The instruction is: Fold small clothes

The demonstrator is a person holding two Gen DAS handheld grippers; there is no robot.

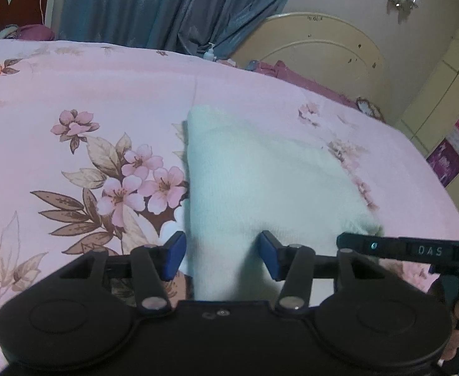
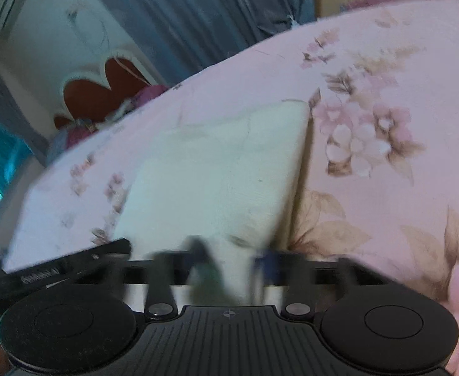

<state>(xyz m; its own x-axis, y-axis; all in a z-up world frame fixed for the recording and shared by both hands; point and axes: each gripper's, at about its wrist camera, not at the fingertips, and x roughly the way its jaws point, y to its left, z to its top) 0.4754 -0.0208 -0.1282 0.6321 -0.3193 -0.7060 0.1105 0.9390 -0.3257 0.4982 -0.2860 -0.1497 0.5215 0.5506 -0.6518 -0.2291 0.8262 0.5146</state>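
A white cloth [image 1: 261, 181], folded into a tapered shape, lies on the pink floral bedsheet [image 1: 88, 94]. My left gripper [image 1: 223, 255] stands open over the cloth's near end. One blue pad [image 1: 176, 255] is just off the cloth's left edge and the other pad [image 1: 270, 255] rests on the fabric. In the right wrist view the same cloth [image 2: 223, 163] runs up between the fingers of my right gripper [image 2: 232, 258]. Those fingers are motion-blurred and stand fairly close together, so contact with the fabric is unclear. The two grippers sit side by side at the same end of the cloth.
A blue curtain [image 1: 166, 6] and a cream headboard [image 1: 323, 50] stand behind the bed. Near the curtain is a small pump bottle [image 1: 210, 53]. A heap of clothes [image 1: 25, 31] lies at the far left. The bed's edge [image 1: 442, 188] drops off on the right.
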